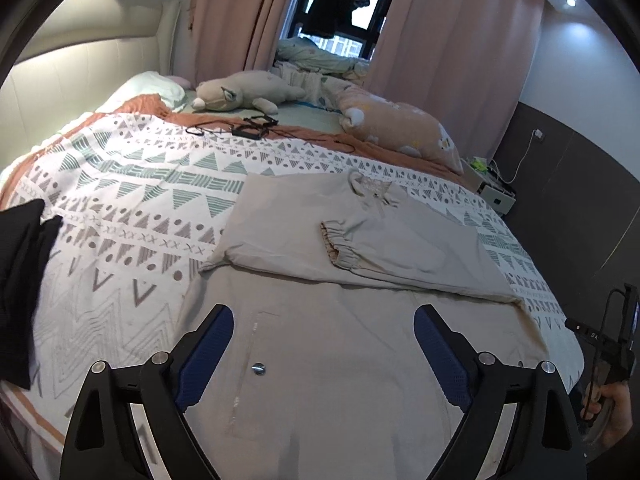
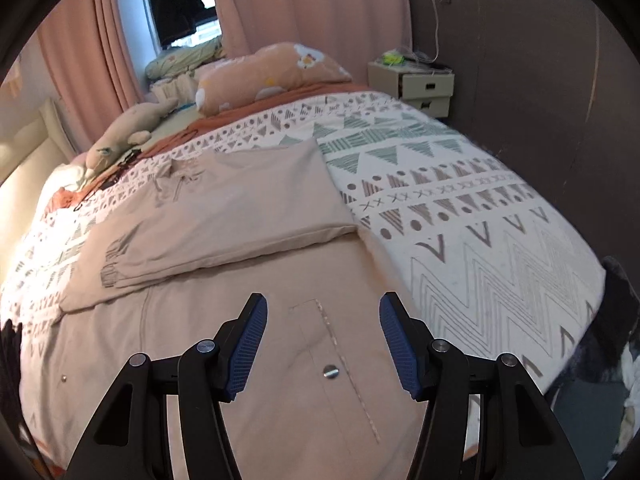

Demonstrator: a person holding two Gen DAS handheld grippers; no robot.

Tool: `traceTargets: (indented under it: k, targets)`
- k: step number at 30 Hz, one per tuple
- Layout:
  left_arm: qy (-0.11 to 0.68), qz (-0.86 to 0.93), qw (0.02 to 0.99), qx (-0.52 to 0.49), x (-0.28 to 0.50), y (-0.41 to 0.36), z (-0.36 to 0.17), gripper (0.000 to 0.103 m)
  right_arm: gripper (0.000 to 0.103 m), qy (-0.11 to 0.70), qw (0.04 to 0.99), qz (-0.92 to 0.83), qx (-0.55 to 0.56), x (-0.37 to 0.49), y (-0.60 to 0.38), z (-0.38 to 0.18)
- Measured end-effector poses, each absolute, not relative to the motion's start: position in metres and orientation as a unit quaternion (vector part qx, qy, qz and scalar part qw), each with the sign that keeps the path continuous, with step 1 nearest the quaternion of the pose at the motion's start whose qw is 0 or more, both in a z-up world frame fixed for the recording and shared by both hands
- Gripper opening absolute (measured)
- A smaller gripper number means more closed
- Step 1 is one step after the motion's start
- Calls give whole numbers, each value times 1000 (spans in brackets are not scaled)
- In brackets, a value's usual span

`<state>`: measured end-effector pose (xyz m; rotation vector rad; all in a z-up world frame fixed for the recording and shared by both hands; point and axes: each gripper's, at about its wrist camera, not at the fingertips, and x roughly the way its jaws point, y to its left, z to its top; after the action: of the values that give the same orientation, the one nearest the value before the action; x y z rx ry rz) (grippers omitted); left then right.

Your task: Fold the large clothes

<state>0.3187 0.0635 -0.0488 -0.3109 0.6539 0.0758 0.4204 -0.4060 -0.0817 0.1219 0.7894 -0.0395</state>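
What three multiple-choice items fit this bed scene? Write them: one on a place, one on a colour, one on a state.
1. Where does the plush toy lie?
A. near the pillows
B. on the floor
C. on the nightstand

2. What colour are the curtains?
A. blue
B. pink
C. white

3. How is the beige garment arranged?
A. hanging
B. balled up
C. sleeves folded across its body

Key: 1 A, it rests at the bed's far end; 2 B, both panels look pink; 3 C, an elastic cuff lies on the chest.

Matt beige cloth garment (image 1: 360, 240) w/ shiny metal snap (image 1: 259, 368); grippers' ribbed blue pads (image 2: 246, 344), matt black plastic.
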Motion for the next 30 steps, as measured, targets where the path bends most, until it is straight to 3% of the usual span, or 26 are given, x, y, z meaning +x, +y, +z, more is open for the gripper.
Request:
traceTargets:
  k: [6, 10, 30]
  targets:
    - [283, 55, 945, -156, 267, 79, -29, 102, 62, 366, 925, -24, 96, 377, -414, -75]
    - [269, 65, 948, -158, 239, 81, -26, 102, 87, 362, 924, -11, 120, 350, -425, -74]
    - [292, 83, 928, -217, 128, 101, -59, 102, 89, 356, 915, 41, 186, 221, -477, -119]
